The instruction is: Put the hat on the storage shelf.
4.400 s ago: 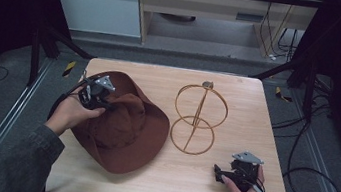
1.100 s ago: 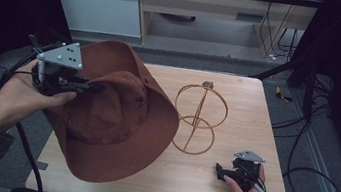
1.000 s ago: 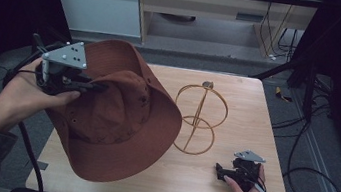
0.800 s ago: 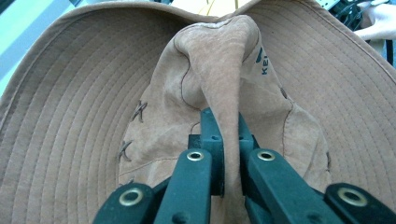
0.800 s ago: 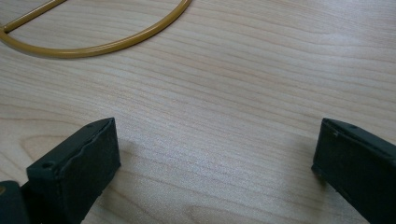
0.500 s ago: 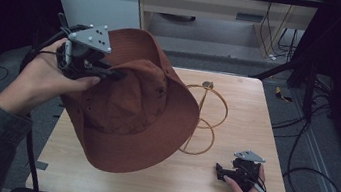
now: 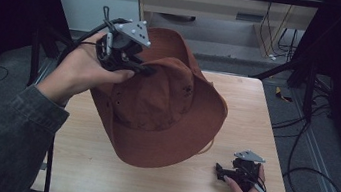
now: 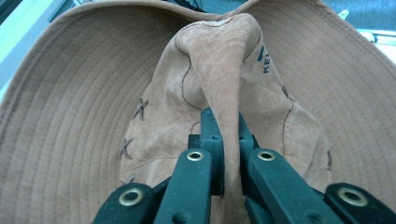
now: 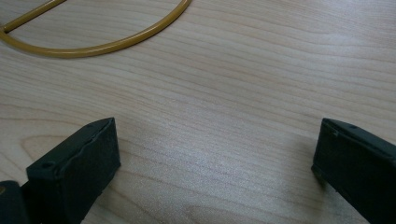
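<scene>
A brown suede hat (image 7: 161, 110) hangs in the air over the middle of the wooden table (image 7: 98, 166), tilted with its crown toward me. My left gripper (image 7: 144, 69) is shut on a pinched fold of the crown (image 8: 229, 107), its jaws pressed tight on the suede. The hat covers most of the gold wire stand; a thin curve of it (image 7: 209, 149) peeks out under the brim. At the table's near right my right gripper (image 7: 221, 173) rests low with jaws wide open on bare wood, the stand's gold base ring (image 9: 93, 44) just ahead of it.
Dark frame posts (image 7: 308, 70) rise at the table's far corners, and cables (image 7: 314, 172) lie on the floor to the right. A pale cabinet (image 7: 221, 7) stands behind the table. Bare wood shows along the near edge and the right side.
My left hand has carried the hat up and to the right, from the table's left side to over the wire stand, hiding most of it. The right gripper has stayed put.
</scene>
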A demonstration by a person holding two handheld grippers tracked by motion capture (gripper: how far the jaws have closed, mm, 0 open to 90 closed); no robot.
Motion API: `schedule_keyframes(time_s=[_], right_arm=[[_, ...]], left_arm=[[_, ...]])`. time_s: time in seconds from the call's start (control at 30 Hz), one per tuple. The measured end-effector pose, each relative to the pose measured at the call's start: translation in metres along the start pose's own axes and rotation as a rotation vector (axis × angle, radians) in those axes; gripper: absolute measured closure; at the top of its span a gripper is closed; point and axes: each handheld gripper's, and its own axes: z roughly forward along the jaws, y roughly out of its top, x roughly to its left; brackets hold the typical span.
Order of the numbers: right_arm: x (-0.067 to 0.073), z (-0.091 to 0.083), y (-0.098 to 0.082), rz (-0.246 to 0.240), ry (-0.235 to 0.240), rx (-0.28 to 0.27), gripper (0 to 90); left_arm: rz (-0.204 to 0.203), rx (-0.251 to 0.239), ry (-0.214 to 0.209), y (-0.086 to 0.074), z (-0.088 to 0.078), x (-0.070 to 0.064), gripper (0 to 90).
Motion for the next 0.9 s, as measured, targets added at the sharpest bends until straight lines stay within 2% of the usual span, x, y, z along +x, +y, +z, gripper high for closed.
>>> schedule_keyframes(time_s=[0.03,0.1,0.2,0.47,0.57,0.67,0.7,0.9], right_arm=[[0.0,0.001,0.0,-0.004,-0.015,-0.001,0.6],[0.0,0.001,0.0,-0.001,-0.012,0.0,0.7],[0.0,0.001,0.0,0.001,-0.011,0.001,0.7],[0.001,0.001,0.0,0.005,-0.014,0.001,0.7],[0.001,0.001,0.0,0.006,-0.012,0.001,0.7],[0.001,0.001,0.0,0.005,-0.013,0.001,0.7],[0.0,0.0,0.0,0.004,0.005,0.001,0.6],[0.0,0.0,0.0,0.003,0.002,0.002,0.6]], left_arm=[[0.004,0.004,0.002,0.004,0.002,0.0,88.7],[0.005,0.006,0.0,0.011,0.007,-0.001,88.7],[0.028,0.014,0.013,0.021,0.015,-0.004,88.7],[0.055,0.024,0.003,0.036,0.036,-0.009,88.7],[0.049,0.011,-0.002,0.04,0.041,-0.011,88.7],[0.054,0.017,-0.002,0.044,0.046,-0.012,88.7],[0.052,0.019,0.0,0.047,0.048,-0.012,88.7],[0.044,0.022,0.009,0.056,0.061,-0.01,88.7]])
